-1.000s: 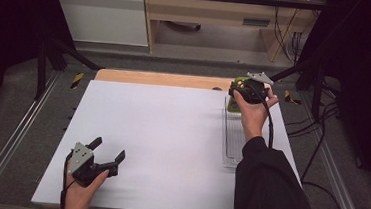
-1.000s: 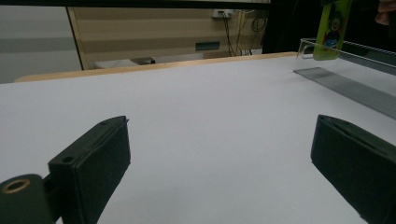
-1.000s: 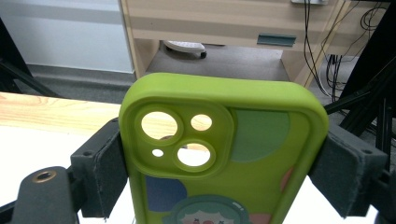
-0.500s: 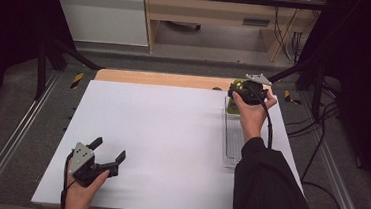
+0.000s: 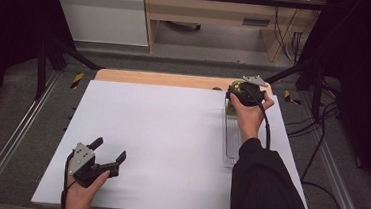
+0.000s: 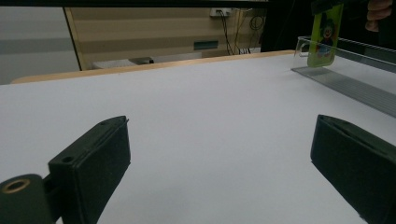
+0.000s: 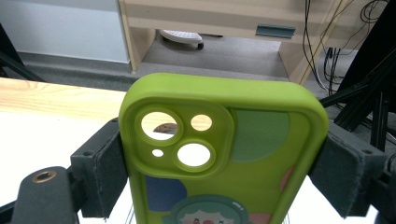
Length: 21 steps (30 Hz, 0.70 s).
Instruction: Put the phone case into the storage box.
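A lime-green phone case [image 7: 224, 154] with camera cut-outs and a cartoon print stands upright between the jaws of my right gripper [image 7: 224, 186], which is shut on its two long edges. In the high view the right gripper [image 5: 244, 93] hangs over the far end of a clear plastic tray [image 5: 230, 143] at the table's right side, with a bit of the green case [image 5: 230, 107] below it. From the left gripper view the case [image 6: 324, 39] hovers over the tray [image 6: 355, 79]. My left gripper [image 5: 110, 148] rests near the front left edge, open, nothing between its pads [image 6: 93, 163].
The white tabletop [image 5: 161, 132] spreads between the two hands. A wooden strip [image 5: 165, 79] runs along its far edge. Metal rails [image 5: 15, 136] flank the table, and cables [image 5: 319, 160] trail on the floor at the right. A wooden desk [image 5: 220, 17] stands beyond.
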Motion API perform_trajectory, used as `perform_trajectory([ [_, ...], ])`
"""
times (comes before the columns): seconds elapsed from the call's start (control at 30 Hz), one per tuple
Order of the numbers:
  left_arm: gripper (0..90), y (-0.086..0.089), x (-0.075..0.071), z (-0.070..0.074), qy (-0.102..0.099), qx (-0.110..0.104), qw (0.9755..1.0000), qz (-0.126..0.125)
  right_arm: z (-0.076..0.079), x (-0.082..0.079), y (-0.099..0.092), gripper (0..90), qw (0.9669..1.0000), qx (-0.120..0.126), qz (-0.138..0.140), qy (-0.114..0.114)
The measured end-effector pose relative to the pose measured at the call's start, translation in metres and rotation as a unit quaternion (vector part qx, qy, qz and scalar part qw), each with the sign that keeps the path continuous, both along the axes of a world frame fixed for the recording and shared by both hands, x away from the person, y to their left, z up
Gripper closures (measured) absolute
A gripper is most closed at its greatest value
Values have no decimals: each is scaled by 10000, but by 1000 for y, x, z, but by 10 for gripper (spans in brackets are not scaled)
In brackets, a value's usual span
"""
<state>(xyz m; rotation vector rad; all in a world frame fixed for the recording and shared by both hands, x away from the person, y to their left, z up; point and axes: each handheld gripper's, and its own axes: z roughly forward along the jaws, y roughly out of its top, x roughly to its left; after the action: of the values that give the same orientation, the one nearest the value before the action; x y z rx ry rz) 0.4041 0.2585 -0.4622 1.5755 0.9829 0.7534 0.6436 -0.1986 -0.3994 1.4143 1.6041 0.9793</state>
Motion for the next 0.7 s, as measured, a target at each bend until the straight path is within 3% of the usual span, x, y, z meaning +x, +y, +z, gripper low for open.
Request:
perform_trajectory([
  [0.7, 42, -1, 0, 0, 8, 25, 10000, -14, -5, 3, 1, 155, 9999, 48, 65, 114],
])
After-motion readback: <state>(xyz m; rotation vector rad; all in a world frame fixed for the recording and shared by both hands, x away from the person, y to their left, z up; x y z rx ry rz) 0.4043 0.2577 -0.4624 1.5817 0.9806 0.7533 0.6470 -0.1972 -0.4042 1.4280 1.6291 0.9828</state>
